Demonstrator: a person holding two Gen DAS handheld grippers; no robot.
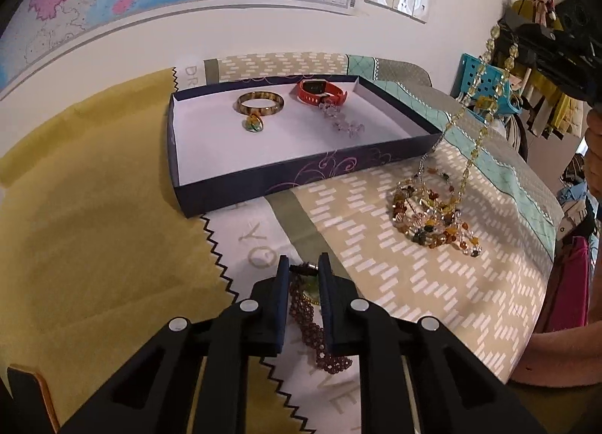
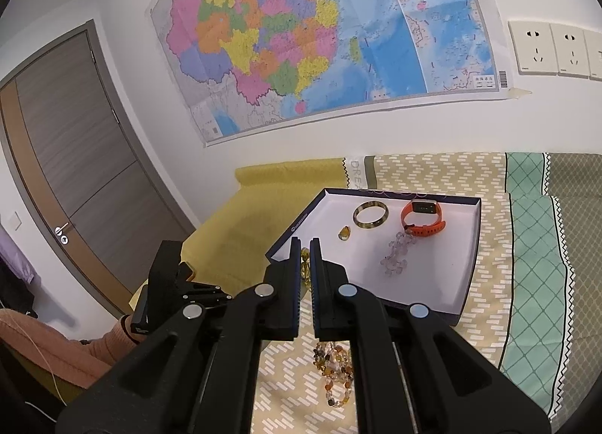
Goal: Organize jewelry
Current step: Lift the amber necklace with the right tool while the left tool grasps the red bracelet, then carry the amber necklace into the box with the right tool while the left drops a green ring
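A dark purple bead necklace (image 1: 312, 336) with a greenish pendant lies on the bedspread, and my left gripper (image 1: 304, 267) is shut on its dark clasp end. My right gripper (image 1: 504, 23) (image 2: 305, 244) is raised at the right, shut on a yellow-green bead necklace (image 1: 479, 74) (image 2: 304, 255). That necklace hangs down into a heap of multicoloured beads (image 1: 432, 215) (image 2: 335, 370). A navy box (image 1: 263, 181) (image 2: 432, 283) with a white floor holds an amber bangle (image 1: 263, 113) (image 2: 355, 213), an orange watch (image 1: 314, 87) (image 2: 423, 206), a clear crystal bracelet (image 1: 340, 119) (image 2: 397, 251) and a small pendant (image 1: 254, 124) (image 2: 344, 232).
A yellow cloth (image 1: 94, 227) covers the bed's left side under the box. A teal basket (image 1: 466, 72) and hanging clothes stand past the bed's right edge. A wall with a map and sockets is close behind. A peach sleeve (image 2: 45, 351) and a door (image 2: 75, 170) are at the left.
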